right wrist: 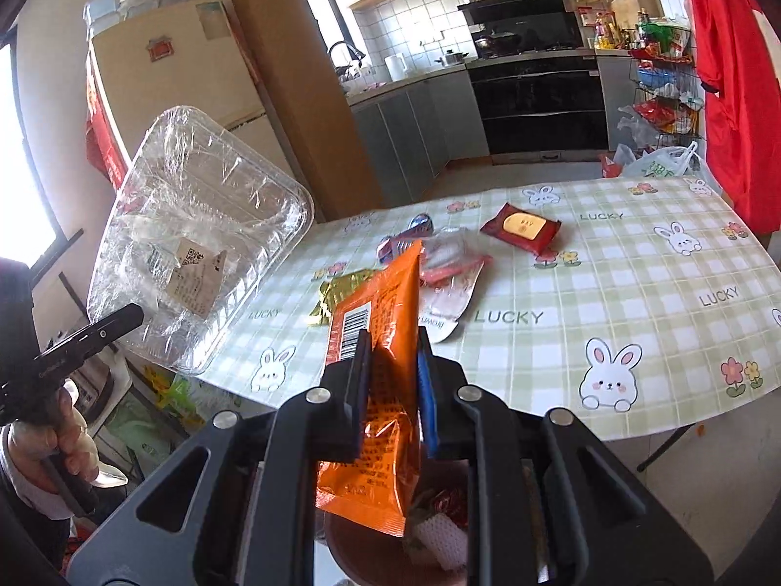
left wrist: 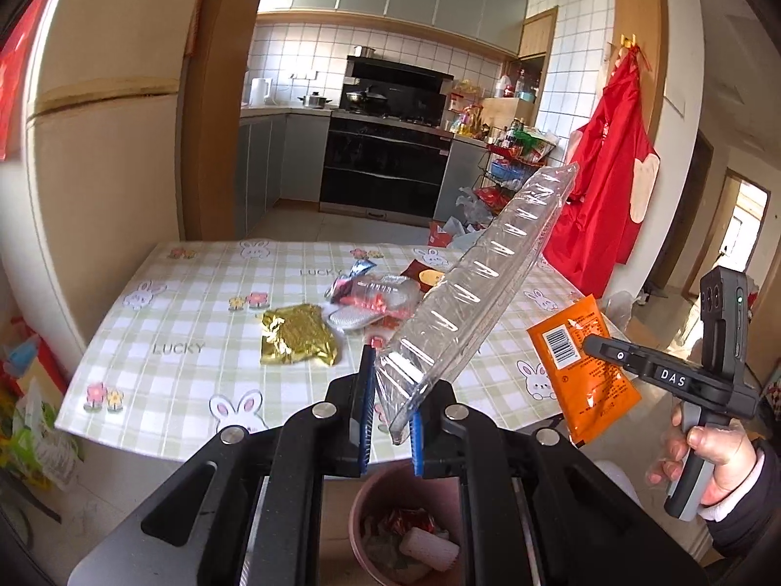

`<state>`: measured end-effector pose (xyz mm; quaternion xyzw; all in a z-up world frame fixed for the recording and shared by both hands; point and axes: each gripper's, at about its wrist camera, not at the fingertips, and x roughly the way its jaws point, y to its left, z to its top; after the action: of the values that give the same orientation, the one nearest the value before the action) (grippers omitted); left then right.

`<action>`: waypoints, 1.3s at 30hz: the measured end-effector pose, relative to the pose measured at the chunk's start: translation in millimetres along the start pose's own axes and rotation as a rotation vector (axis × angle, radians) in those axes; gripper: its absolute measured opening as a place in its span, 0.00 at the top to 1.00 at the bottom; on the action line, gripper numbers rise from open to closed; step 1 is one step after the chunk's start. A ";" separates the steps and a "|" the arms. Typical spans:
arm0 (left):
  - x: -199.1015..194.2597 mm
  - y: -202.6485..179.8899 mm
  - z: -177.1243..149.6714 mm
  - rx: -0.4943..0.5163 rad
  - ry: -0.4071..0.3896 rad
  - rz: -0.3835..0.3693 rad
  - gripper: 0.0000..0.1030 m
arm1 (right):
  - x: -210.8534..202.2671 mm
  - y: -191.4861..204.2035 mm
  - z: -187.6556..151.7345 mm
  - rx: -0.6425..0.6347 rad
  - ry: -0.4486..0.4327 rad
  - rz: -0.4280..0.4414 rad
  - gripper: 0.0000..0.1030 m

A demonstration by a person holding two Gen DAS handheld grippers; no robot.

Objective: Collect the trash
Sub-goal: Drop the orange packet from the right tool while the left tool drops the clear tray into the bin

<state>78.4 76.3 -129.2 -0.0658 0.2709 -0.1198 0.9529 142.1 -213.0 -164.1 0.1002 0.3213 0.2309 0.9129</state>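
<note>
Through the left wrist view, the left gripper (left wrist: pixel 393 405) at lower centre is clamping the bottom edge of a clear, ribbed plastic food tray (left wrist: pixel 468 293), which is slanting up toward the upper right. Directly beneath, at the bottom of the frame, a pinkish round waste bin (left wrist: pixel 363 498) is sitting with wrappers already inside. At the right edge, a hand (left wrist: pixel 710 459) is gripping the handle of the right gripper (left wrist: pixel 593 344), which is pinching an orange foil snack packet (left wrist: pixel 583 366) with a barcode. Further up, the table (left wrist: pixel 161 322), covered in a green checked rabbit-print cloth, is carrying a crumpled gold foil wrapper (left wrist: pixel 298 334) and a heap of clear and red wrappers (left wrist: pixel 373 300).

Through the right wrist view, the right gripper (right wrist: pixel 393 371) at lower centre is squeezing the orange packet (right wrist: pixel 376 390), which is hanging down over the bin (right wrist: pixel 351 552). In the left half, the clear tray (right wrist: pixel 205 224) is tilting in the air, a paper label inside it. Mid-frame, a dark red wipes pack (right wrist: pixel 521 228) is lying on the table (right wrist: pixel 634 288).
</note>
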 end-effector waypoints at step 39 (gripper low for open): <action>55.4 -32.7 -41.5 0.031 0.206 -0.094 0.88 | -37.1 -35.2 18.4 0.144 -0.174 -0.085 0.06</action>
<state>95.7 27.7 -185.7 -0.0509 0.3622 -0.1747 0.9142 140.9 -262.4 -141.5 0.1716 0.2607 0.1589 0.9367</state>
